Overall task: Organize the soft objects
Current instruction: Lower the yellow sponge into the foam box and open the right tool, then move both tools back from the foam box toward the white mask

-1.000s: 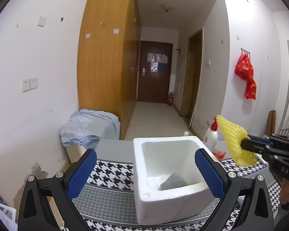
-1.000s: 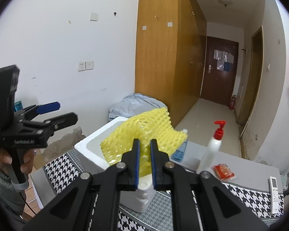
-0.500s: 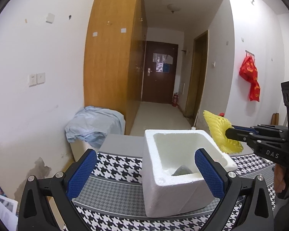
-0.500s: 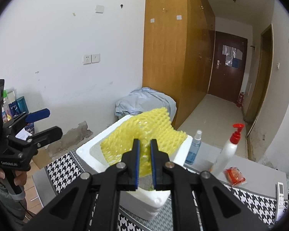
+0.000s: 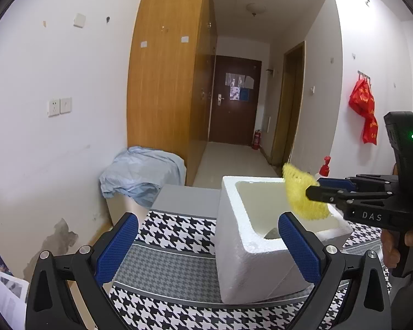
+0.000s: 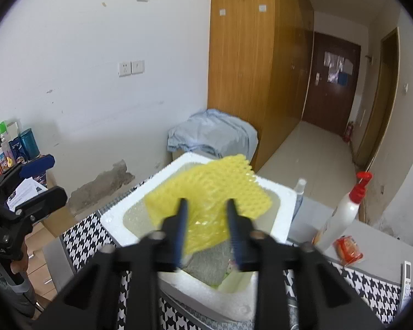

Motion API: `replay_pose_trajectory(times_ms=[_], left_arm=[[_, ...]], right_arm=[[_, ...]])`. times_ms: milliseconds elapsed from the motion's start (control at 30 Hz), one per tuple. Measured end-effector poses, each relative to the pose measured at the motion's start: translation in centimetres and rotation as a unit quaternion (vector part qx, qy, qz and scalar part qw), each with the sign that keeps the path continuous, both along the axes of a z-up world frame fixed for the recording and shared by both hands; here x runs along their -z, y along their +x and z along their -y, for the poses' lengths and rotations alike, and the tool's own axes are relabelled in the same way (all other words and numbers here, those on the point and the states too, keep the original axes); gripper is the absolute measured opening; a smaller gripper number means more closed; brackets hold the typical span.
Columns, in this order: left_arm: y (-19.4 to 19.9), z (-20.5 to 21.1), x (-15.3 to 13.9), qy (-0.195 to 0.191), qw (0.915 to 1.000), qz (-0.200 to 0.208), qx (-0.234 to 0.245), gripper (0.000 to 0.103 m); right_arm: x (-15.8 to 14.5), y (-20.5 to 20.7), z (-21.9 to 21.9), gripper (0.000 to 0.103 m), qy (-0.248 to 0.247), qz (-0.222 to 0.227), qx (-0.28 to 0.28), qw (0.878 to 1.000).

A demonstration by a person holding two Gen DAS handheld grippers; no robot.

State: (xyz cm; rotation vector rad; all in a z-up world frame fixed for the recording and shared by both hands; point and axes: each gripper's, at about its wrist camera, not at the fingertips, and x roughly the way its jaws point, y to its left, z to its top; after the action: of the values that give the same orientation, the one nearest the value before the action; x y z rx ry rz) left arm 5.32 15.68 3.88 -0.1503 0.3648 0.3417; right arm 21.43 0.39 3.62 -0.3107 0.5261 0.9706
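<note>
A white foam box (image 5: 242, 236) stands on the houndstooth table cloth (image 5: 176, 228); it also shows in the right wrist view (image 6: 115, 214). A grey soft object (image 6: 206, 261) lies inside it. My right gripper (image 6: 206, 220) is over the box with its jaws parted, and the yellow foam net (image 6: 206, 198) sits loose between them above the opening. In the left wrist view the net (image 5: 300, 192) hangs at the right gripper's tip (image 5: 312, 189). My left gripper (image 5: 206, 244) is open and empty, left of the box.
A white pump bottle with a red top (image 6: 341, 214), a small spray bottle (image 6: 298, 195), a red packet (image 6: 347, 247) and a remote (image 6: 406, 280) are at the table's right. A blue cloth bundle (image 5: 140, 173) lies beyond the table by the wooden wardrobe (image 5: 165, 82).
My right gripper has moved over the foam box and its jaws have opened, freeing the yellow net. My left gripper has drifted left, away from the box.
</note>
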Motion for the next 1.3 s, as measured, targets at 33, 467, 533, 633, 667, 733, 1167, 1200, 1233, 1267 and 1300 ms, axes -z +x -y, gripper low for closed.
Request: replay_pose_trajectory(times_ms=[33,467,533,633,667,733,1167,1200,1233,1267,1300], left_arm=[[0.0,0.0,0.1,0.0,1.0,0.0,0.001,0.102],[0.2,0.6,0.2,0.005,0.9999,-0.004,0.011,0.102],[0.1,0.9,0.1,0.008,0.9999,-0.004,0.013,0.102],[0.0,1.3,0.0,0.012,0.9998,-0.003,0.015,0.102],[0.0,1.4,-0.1,0.013,0.9998,-0.003,0.017,0.102],[0.0,1.9,-0.2,0.015,0.9997,-0.002,0.019,0.102],[-0.7,5.1,-1.3,0.03,0.9984,0.01,0.047,0.102],[-0.8,5.3,-1.3,0.031,0.9983,0.012,0.049,0.102],[-0.9,5.6,-1.4,0.032,0.9981,0.013,0.051,0.102],[-1.0,5.8,-1.4,0.032,0.998,0.013,0.053,0.102],[-1.0,6.0,-1.5,0.033,0.9978,0.014,0.056,0.102]], right_arm=[[0.0,0.0,0.1,0.06,0.002,-0.001,0.0,1.0],[-0.8,-1.3,1.7,0.095,0.034,-0.006,-0.01,0.999],[-0.9,-1.7,2.2,0.102,0.041,-0.007,-0.011,0.999],[-1.1,-2.7,2.8,0.102,0.042,0.008,-0.011,0.999],[-1.2,-3.0,3.1,0.102,0.045,0.012,-0.01,0.999],[-1.5,-3.3,3.8,0.102,0.057,0.011,-0.011,0.998],[-2.2,-5.6,6.9,0.102,0.065,0.048,0.0,0.997],[-2.3,-5.8,7.1,0.102,0.067,0.053,0.002,0.996],[-2.3,-5.9,7.5,0.102,0.07,0.055,0.004,0.996],[-2.4,-6.0,7.9,0.102,0.075,0.054,0.007,0.996],[-2.4,-6.2,8.3,0.102,0.078,0.054,0.008,0.995]])
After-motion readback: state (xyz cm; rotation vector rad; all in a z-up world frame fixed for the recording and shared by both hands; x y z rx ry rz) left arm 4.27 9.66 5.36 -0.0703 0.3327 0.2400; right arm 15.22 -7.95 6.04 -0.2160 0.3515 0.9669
